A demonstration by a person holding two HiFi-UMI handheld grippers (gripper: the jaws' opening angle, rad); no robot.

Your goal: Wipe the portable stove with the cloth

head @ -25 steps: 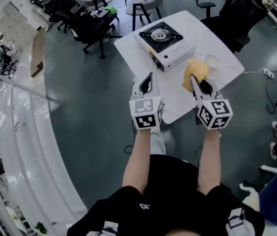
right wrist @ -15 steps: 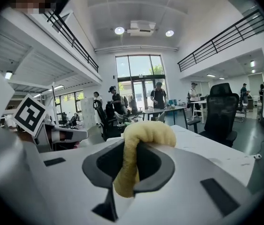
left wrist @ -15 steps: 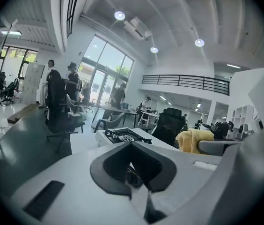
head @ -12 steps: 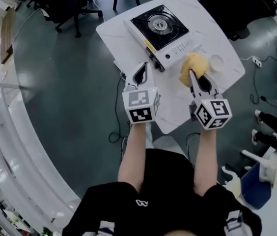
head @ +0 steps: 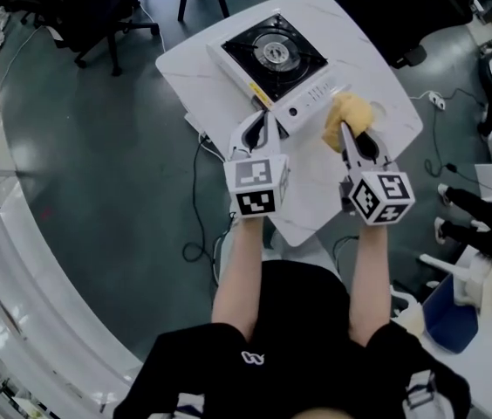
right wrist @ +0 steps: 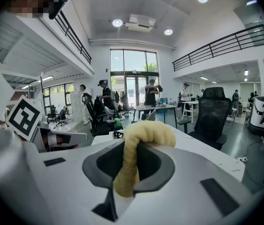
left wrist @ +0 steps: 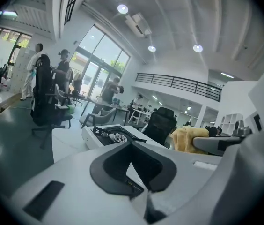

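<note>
Cloth (head: 351, 110) pinched thinly in the right tongs (head: 345, 129) may slip when dragged over the stove (head: 268, 55) ahead; left tongs (head: 263, 119) closed, empty.

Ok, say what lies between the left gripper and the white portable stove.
Only bare white tabletop separates left gripper and stove, per left gripper view.

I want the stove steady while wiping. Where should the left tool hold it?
Probably the white left rim of the portable stove by its nearest corner, approached from the person's side, where the left tool is closest. The body is a low box; that rim is bare, clear of burner and cloth.
</note>
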